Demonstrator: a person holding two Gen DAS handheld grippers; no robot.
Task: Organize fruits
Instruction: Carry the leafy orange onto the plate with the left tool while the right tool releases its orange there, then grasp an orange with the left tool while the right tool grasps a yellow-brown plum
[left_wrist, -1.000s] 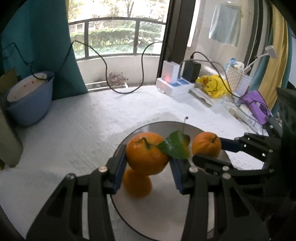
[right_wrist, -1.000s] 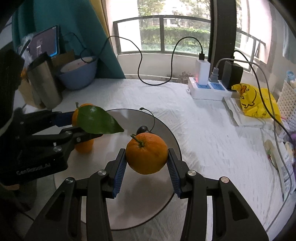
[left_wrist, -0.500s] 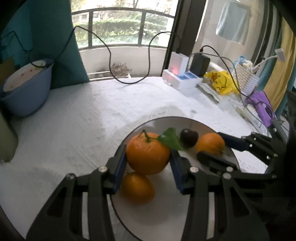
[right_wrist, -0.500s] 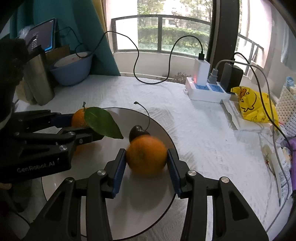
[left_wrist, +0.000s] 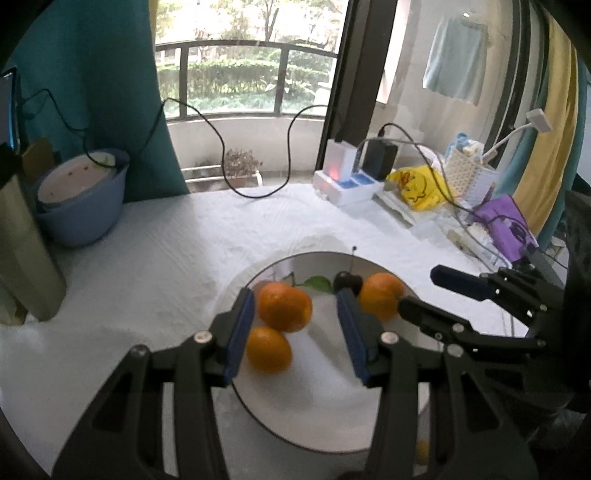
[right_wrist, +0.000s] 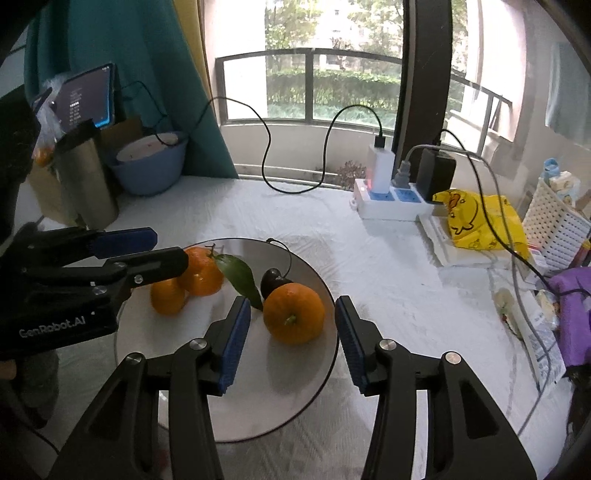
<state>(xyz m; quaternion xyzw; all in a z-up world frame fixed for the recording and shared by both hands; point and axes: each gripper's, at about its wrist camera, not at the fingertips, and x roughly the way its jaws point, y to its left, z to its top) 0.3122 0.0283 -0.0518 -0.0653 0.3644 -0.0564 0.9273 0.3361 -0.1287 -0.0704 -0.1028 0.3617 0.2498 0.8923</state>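
A round grey plate lies on the white cloth and holds three oranges and a dark cherry. The leafed orange rests on the plate against a smaller orange. My left gripper is open above them, touching neither. The third orange sits near the plate's right rim. My right gripper is open around it, with gaps on both sides.
A blue bowl and a steel cup stand at the back left. A white power strip with chargers and cables, a yellow bag and a white basket crowd the right side.
Both grippers lowered their oranges onto the plate and opened. The leafed orange now rests beside the small orange, and the other orange sits free near the cherry.
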